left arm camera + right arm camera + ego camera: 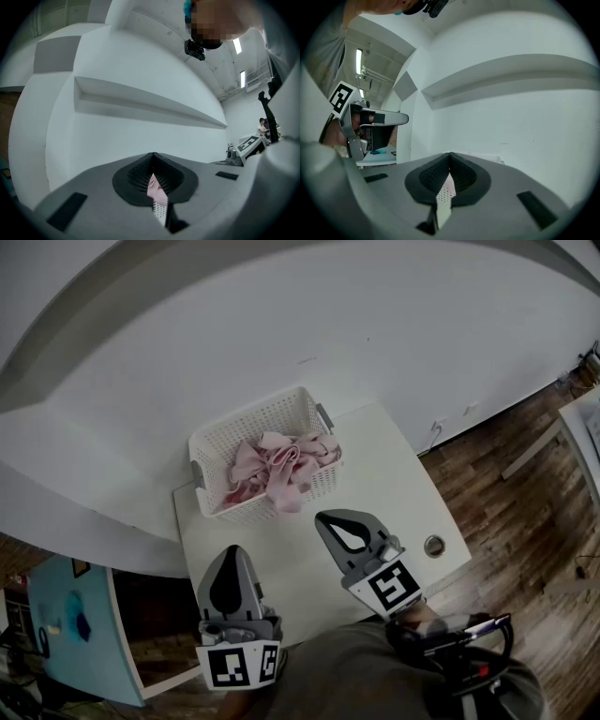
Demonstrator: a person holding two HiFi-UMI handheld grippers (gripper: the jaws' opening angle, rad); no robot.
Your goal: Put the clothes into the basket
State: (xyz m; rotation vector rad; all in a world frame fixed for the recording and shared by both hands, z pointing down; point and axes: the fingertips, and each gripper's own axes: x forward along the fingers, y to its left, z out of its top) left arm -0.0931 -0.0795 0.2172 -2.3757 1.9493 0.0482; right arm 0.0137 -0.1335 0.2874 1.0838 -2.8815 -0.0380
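Left gripper [231, 561] hangs over the near edge of the white table [394, 474], jaws pressed together with nothing in them, only a thin slit between the pads. Ahead of it, at the table's far side by the wall, stands the white basket [246, 426] with the pink clothes [279, 463] piled inside; one fold hangs over the front rim. Right gripper [324, 519] points at the basket from just in front of it, jaws likewise closed and empty. Wooden floor [525, 521] lies further right.
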